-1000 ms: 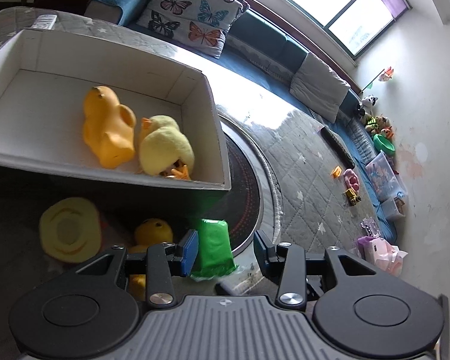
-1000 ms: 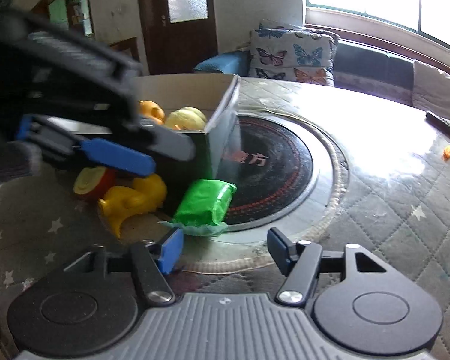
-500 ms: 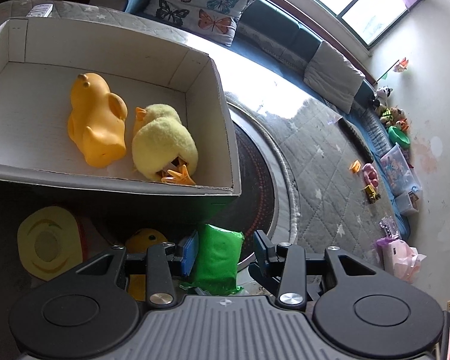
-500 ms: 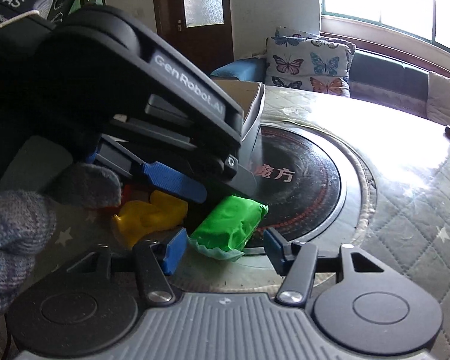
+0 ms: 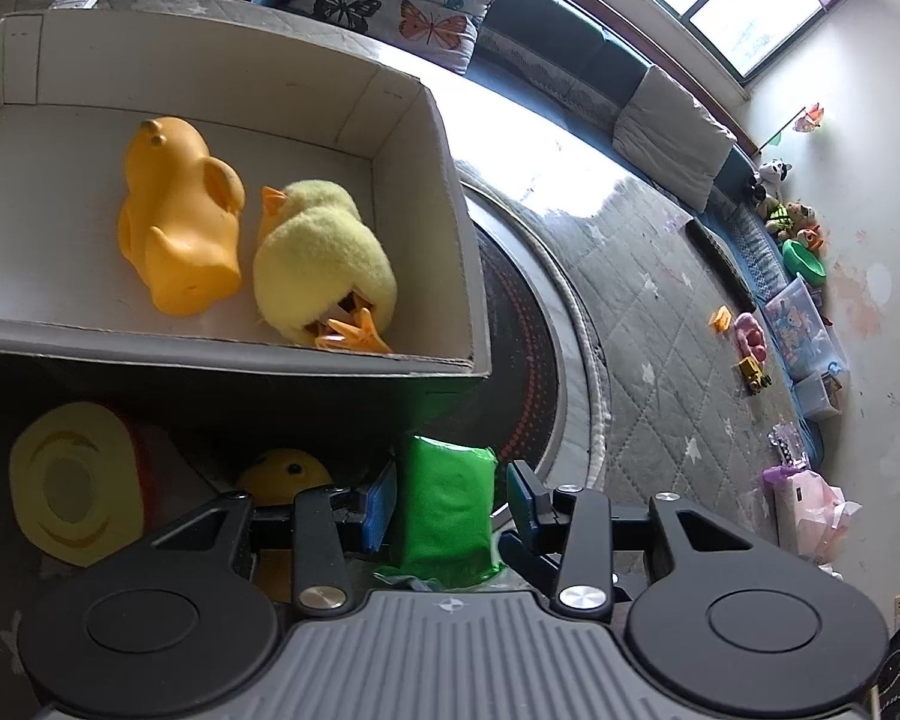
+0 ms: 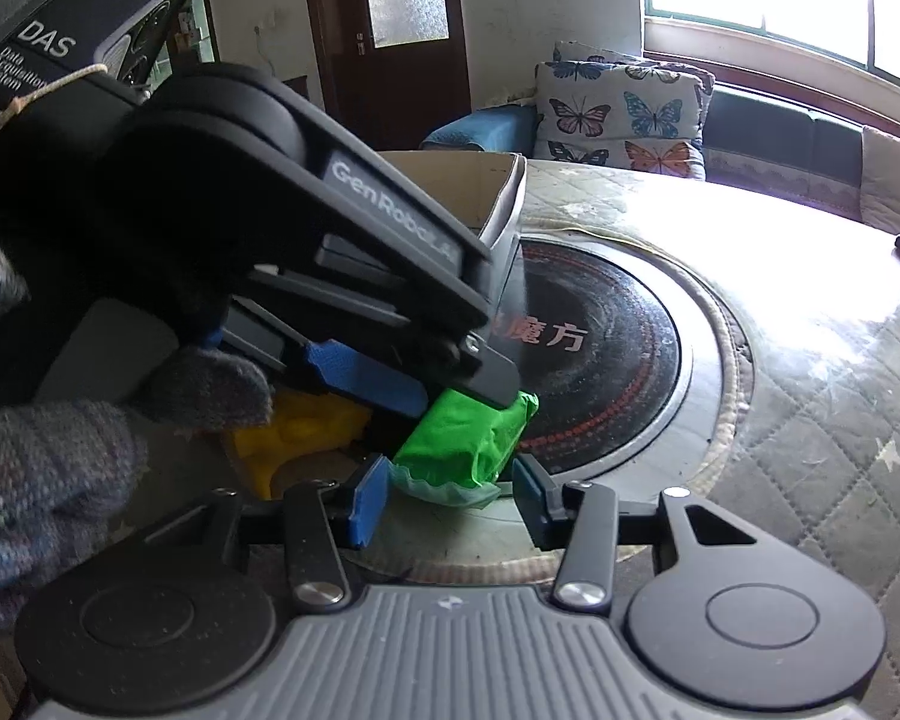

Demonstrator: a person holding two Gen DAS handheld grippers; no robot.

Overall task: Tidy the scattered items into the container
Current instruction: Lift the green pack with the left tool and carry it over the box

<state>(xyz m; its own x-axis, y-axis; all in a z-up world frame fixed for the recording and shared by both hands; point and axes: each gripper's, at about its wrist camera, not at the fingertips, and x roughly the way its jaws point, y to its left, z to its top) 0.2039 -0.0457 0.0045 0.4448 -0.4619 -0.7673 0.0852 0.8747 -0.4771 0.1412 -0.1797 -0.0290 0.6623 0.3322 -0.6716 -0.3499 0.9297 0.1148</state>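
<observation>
Risk entry: 2 claws, left claw (image 5: 447, 507) and right claw (image 6: 447, 495), both spread apart astride 1 green packet (image 5: 447, 510) beside box (image 5: 462, 228); likely collision, or crinkly wrap slipping.

Left wrist view: high, close, looking down into the box (image 5: 450, 192) toward the far window. Right wrist view: low, close, facing the door. Shared: green packet (image 5: 447, 507) (image 6: 468, 438), box corner.

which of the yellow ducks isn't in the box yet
The small yellow duck on the table beside the left gripper; the orange-yellow one and the plush one lie inside.
</observation>
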